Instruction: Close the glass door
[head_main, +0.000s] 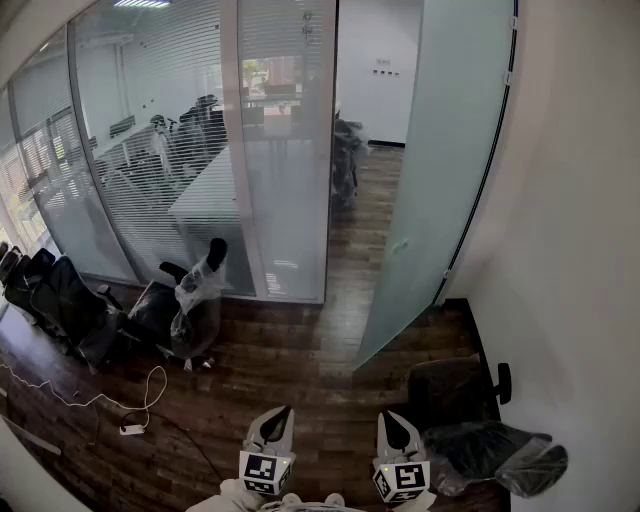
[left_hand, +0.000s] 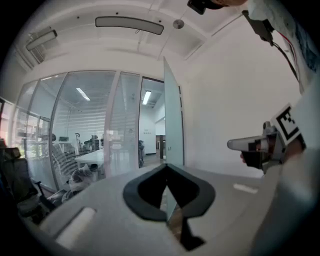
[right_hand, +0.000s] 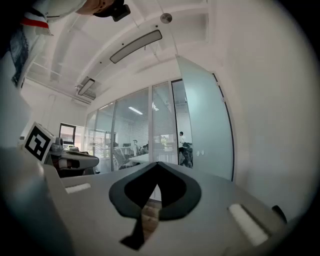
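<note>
Closed, nothing between the jaws: left gripper (head_main: 281, 412) and right gripper (head_main: 393, 418), side by side at 6 o'clock. Well apart, at 1 o'clock: door (head_main: 440, 170), swung open toward the wall (head_main: 570, 200), doorway (head_main: 368, 120) at 12. Chair (head_main: 455, 392) near, at 3 o'clock of right gripper.

The wooden floor (head_main: 300, 365) ahead of the left gripper (head_main: 278, 415) and the right gripper (head_main: 395, 418) is bare up to the open glass door (head_main: 440, 150), so the way forward is free. On the right an office chair (head_main: 455, 395) with plastic wrap stands near the white wall (head_main: 580, 250), just beside the right gripper, and leaves little room there. On the left, wrapped chairs (head_main: 195, 300) and a white power strip (head_main: 131, 428) with its cable on the floor stand before the glass partition (head_main: 160, 150).
</note>
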